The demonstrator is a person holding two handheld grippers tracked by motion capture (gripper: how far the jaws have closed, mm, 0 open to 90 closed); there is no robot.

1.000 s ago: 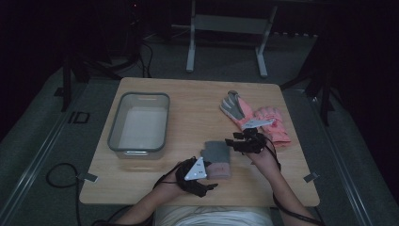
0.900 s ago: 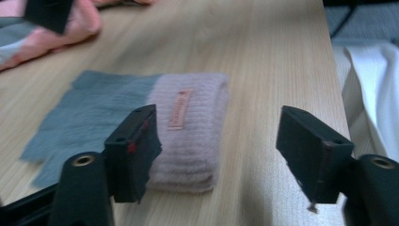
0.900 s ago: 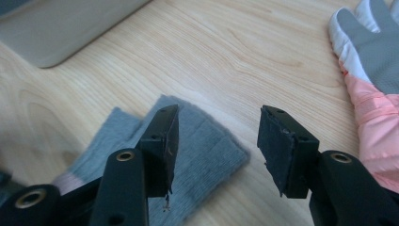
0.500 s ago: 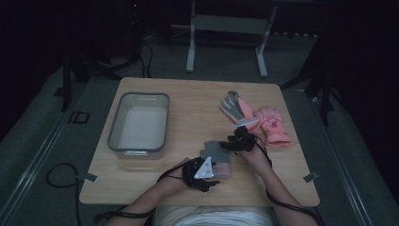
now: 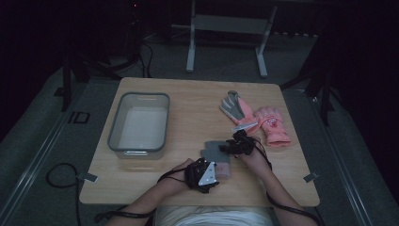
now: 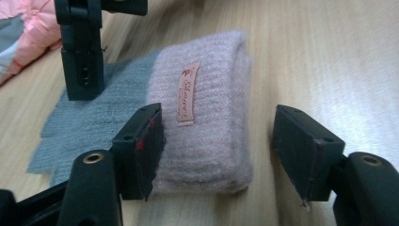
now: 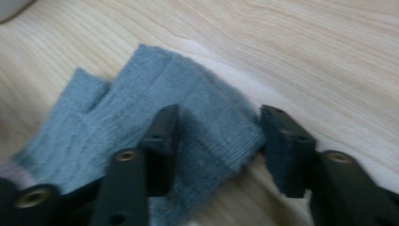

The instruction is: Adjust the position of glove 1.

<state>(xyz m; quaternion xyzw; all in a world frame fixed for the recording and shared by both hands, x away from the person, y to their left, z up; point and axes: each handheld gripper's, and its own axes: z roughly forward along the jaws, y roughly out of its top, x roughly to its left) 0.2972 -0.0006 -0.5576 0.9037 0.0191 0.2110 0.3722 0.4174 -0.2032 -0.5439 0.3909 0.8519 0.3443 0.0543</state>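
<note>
Thing: a knit glove (image 6: 141,117), soft and woolly.
Colours: the cuff (image 6: 207,132) is pale pink; the finger part (image 7: 155,122) is grey-blue.
Tag: a small pink cloth label (image 6: 187,94) is sewn on the cuff, with writing too small to read.
Pose: it lies flat on the wooden table (image 5: 197,103), cuff towards 6 o'clock, fingers towards 12 o'clock.
Place: near the table's front edge, a little right of the middle.
</note>
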